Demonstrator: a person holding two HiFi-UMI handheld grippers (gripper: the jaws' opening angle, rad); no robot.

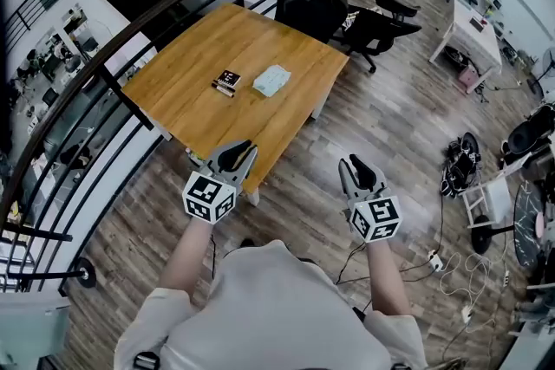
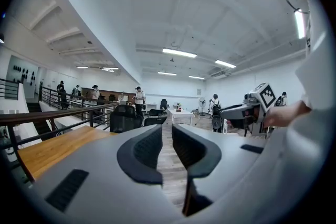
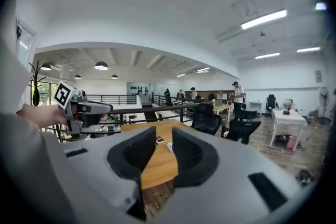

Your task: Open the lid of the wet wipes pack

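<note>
Counter (image 1: pixel 195 95) of pale wood stands ahead of the person, with a black railing (image 1: pixel 104 69) along its left side. The wipes pack (image 1: pixel 271 81) lies flat near its middle, too small here to read the lid. A dark box (image 1: pixel 226 82) lies just left of the pack, not touching it. Two black chairs (image 1: pixel 309 1) stand at the far side. The left gripper (image 1: pixel 236 155) shows against the counter's near edge. The right gripper (image 1: pixel 356 169) is over the plank floor (image 1: pixel 303 186), to the right of that edge. Both are well apart from the pack.

In the left gripper view the fingers (image 2: pixel 143 153) are released. A narrow gap runs between them and only floor shows through it, so nothing is grasped. The gripper points level, past the counter (image 2: pixel 52 147), which lies at the left. The right gripper (image 2: pixel 239 113) shows at the right, in the person's hand (image 2: pixel 281 115).

In the right gripper view the fingers (image 3: pixel 137 153) are also released, with a clear gap and nothing in it. Through the gap lies the counter (image 3: pixel 157 162). The pack (image 3: pixel 169 146) is far off on it, beside the right finger's inner edge. The box (image 3: pixel 159 140) lies just left of the pack. The left gripper (image 3: pixel 89 108) shows at the left.
</note>
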